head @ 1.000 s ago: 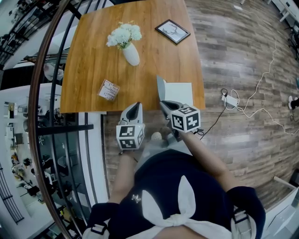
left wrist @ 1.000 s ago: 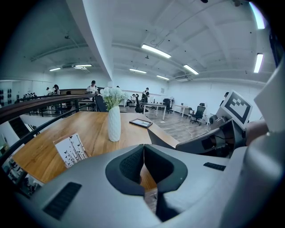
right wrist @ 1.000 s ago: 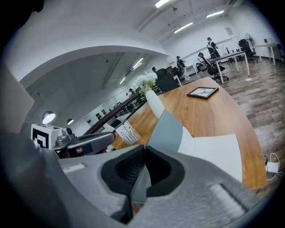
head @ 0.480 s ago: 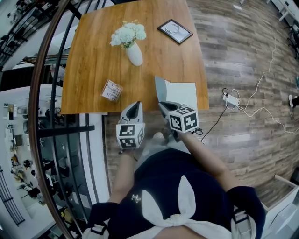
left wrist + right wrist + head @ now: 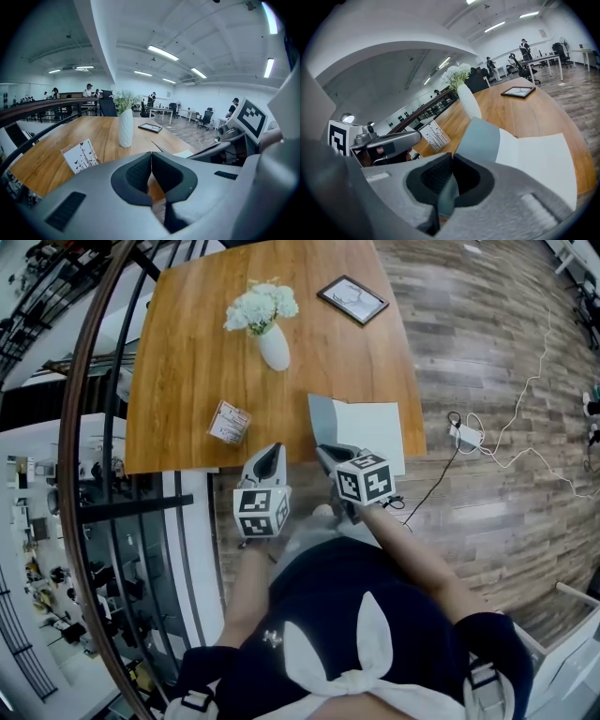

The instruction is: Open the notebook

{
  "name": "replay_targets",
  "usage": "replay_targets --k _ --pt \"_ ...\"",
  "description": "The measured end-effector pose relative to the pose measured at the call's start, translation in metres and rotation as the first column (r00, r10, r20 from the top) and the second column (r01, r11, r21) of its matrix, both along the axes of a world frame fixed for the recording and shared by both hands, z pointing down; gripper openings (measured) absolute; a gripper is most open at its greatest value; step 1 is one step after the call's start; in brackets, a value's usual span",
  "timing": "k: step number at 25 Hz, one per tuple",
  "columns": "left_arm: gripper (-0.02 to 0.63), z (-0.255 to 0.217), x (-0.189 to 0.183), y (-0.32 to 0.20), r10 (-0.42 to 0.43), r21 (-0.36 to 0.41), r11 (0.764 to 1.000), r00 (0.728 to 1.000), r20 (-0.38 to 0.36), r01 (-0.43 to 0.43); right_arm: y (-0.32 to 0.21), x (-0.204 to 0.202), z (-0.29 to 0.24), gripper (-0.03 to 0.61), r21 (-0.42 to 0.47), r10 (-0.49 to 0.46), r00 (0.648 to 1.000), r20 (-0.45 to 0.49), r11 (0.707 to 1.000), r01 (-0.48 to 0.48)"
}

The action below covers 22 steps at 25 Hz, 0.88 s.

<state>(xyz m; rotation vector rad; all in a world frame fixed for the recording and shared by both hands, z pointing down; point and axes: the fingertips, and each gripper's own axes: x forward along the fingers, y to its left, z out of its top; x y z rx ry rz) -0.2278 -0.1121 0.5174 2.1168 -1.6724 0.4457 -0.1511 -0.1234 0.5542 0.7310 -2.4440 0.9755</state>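
Right gripper view: right hand-held gripper [image 5: 450,161] pinching notebook cover [image 5: 480,138] (tilted up); left hand-held gripper [image 5: 151,157] pressed together, empty.

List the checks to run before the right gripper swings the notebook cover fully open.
1. Grip: the right gripper has its jaws clamped on the notebook cover: ok.
2. Lift: the notebook cover stands roughly upright, clear of the white page, not yet flat: ok.
3. Spare hand: the left gripper has its jaws together with nothing between them: ok.
4. Landing spot: bare table lies left of the notebook cover and the card stands apart from it: probably ok.
5. Swing path: the vase stands farther back: ok.
6. Hold-down: nothing presses on the white page: not ok.
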Motion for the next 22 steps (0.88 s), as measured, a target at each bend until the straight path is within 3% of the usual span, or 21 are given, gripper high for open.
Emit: replay_targets --k 22 --pt "0.02 0.025 -0.014 0.001 0.062 -0.03 0.998 0.998 -0.007 -0.063 0.008 -0.034 0.036 0.011 -0.01 0.001 0.998 -0.056 1.0 -0.002"
